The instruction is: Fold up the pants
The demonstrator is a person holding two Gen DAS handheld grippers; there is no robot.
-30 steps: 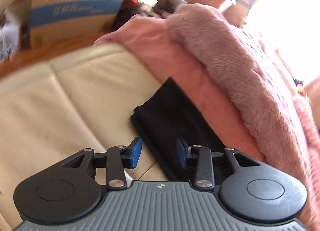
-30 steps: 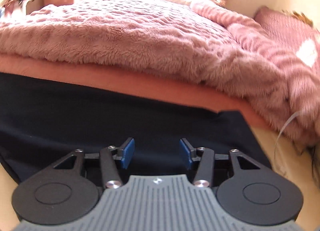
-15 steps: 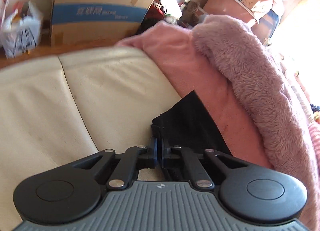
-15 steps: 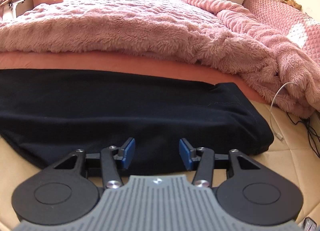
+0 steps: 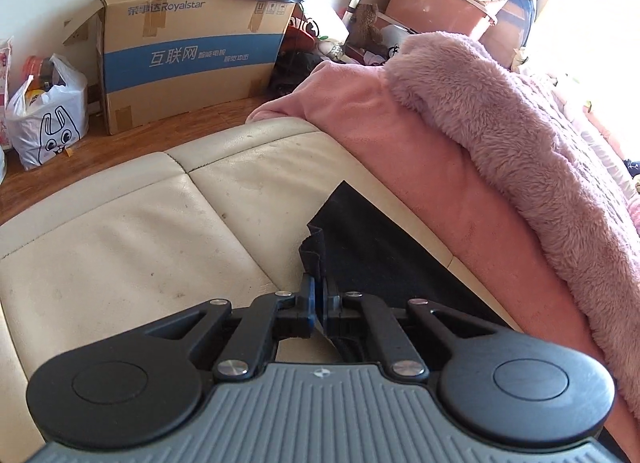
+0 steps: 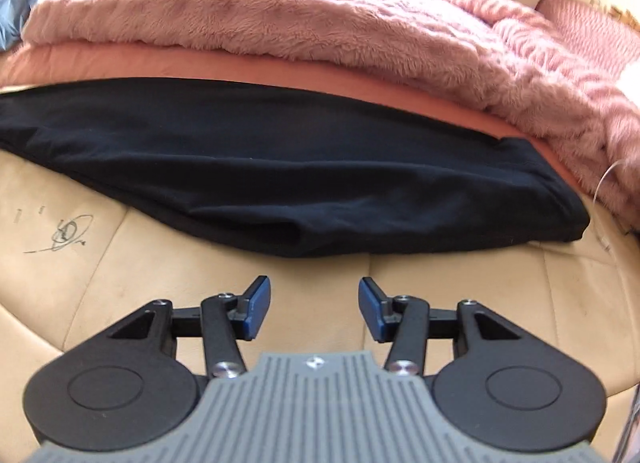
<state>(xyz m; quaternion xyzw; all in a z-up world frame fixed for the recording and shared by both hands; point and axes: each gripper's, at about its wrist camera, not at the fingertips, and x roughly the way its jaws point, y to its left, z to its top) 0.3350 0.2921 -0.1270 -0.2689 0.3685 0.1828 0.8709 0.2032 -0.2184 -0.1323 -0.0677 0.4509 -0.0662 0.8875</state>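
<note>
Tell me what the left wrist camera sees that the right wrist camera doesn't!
Only the left wrist view shows the brown cardboard box with a blue stripe, the white plastic bunny bag and the left tongs shut on a hem of the black fabric pants. Only the right wrist view shows the pants stretched out long, a pen scribble and the open right tongs. Both show the cream leather cushion and fluffy pink blanket.

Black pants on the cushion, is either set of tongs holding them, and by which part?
The left tongs are shut on an end edge of the black pants. The right tongs are open, short of the pants, holding nothing.
</note>
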